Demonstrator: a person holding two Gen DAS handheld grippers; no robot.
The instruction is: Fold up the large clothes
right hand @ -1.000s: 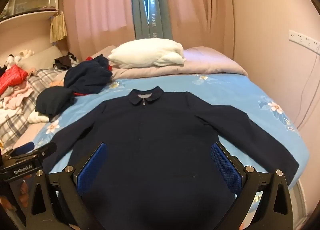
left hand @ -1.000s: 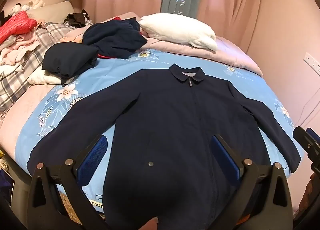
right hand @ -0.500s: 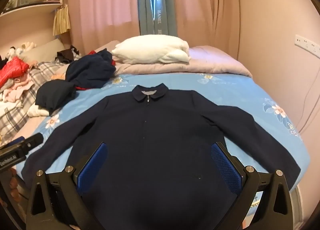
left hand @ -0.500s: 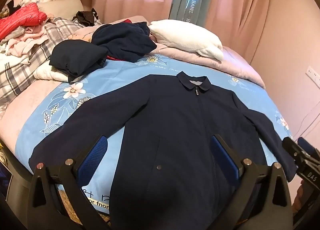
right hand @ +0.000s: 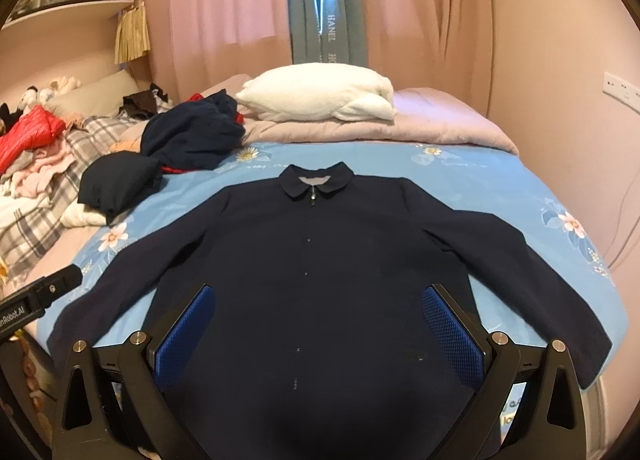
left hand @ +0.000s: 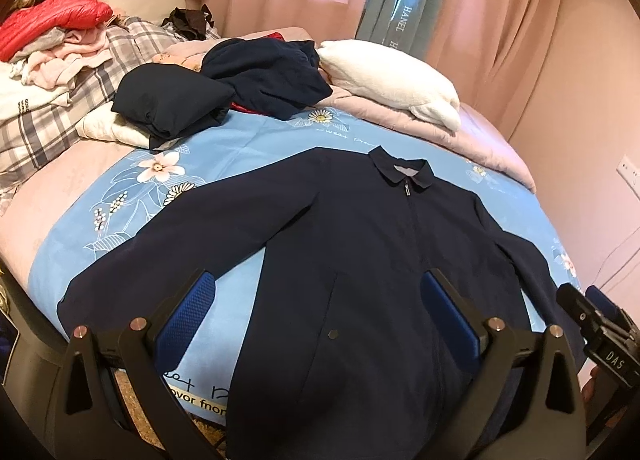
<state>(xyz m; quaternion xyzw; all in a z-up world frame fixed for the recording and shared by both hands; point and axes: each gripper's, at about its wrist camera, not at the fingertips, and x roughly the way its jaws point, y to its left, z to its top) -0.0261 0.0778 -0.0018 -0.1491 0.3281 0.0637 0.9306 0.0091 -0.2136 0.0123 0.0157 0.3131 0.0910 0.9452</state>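
Claws (left hand: 320,314) (right hand: 318,326) apart, jacket (right hand: 320,280) hem hidden

A: What is showing on the bed?
B: A navy jacket (right hand: 312,280) is lying on a sky-blue floral sheet (right hand: 480,188).
A: And at ten o'clock?
B: A red puffer (left hand: 52,20) is topping grey plaid (left hand: 36,128).

Bed (right hand: 500,188) has a light blue floral sheet, with a white pillow (right hand: 316,94) sitting on a folded pinkish quilt (right hand: 440,124) up at the head. Left side is a mess: crumpled dark clothes (left hand: 264,76), a folded dark bundle (left hand: 168,104), a plaid blanket (left hand: 44,120) and a red puffer jacket (left hand: 52,22) on top. Pink curtains (right hand: 224,8) behind, wall outlet (right hand: 622,90) on the right.
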